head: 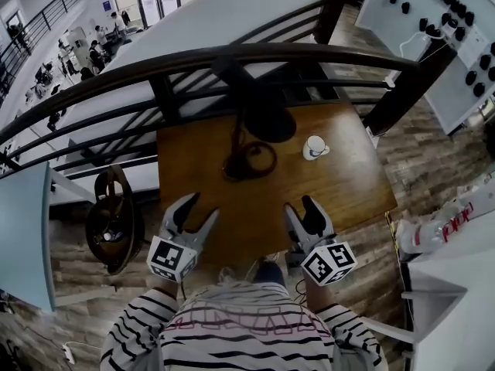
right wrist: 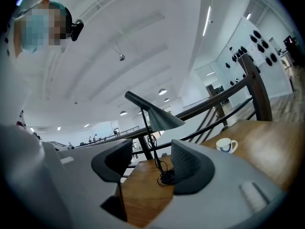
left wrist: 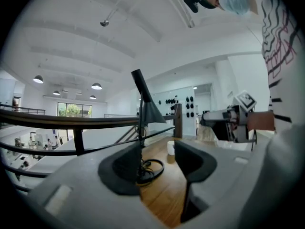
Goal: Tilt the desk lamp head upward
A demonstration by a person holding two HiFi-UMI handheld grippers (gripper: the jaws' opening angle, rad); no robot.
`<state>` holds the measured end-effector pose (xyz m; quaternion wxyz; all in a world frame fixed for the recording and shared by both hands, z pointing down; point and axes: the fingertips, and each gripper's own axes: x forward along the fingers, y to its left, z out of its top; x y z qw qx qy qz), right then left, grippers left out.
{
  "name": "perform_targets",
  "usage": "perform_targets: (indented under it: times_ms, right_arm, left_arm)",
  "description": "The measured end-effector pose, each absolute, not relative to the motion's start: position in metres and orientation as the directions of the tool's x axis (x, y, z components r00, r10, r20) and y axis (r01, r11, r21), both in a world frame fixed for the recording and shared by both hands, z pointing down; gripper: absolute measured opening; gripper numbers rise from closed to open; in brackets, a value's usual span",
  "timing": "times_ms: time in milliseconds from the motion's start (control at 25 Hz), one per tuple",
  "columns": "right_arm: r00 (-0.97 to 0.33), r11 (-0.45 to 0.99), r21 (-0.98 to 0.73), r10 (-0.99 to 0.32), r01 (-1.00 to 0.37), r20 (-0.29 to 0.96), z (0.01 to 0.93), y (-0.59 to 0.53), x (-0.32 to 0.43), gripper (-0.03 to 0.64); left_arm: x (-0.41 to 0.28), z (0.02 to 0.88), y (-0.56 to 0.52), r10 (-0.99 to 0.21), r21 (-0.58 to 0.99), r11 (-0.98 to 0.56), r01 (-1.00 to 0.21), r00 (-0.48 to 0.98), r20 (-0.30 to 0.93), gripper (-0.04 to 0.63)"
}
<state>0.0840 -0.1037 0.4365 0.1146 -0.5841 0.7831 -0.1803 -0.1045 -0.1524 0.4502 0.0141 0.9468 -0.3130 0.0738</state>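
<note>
The wooden table point(head: 340, 184) stands against a dark railing point(head: 232, 52). The lamp point(head: 263, 114) is at the table's far edge by the railing, its cord coiled around its foot. From above, the head view shows only the dark top of the shade. The gripper views show it side-on: the cone point(right wrist: 159, 118) opens downward and a straight stem slants up behind it point(left wrist: 147, 109).

The left gripper point(head: 199, 207) and right gripper point(head: 299, 205) hover over the table's near edge, well apart from the lamp. Both have their jaws apart and hold nothing. Only the left gripper view catches the other gripper point(left wrist: 228, 120). A white mug point(head: 314, 147) sits on the table just right of the lamp.
</note>
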Motion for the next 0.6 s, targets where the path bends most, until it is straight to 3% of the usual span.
perform_targets:
  times_ms: [600]
  right_arm:
    - [-0.517,0.459,-0.487,-0.856,-0.743,-0.019,0.436,-0.203,0.141,0.296]
  left_arm:
    - [-0.040,0.458,-0.220,-0.724,-0.060,-0.685,-0.726,0.668,0.172,0.219]
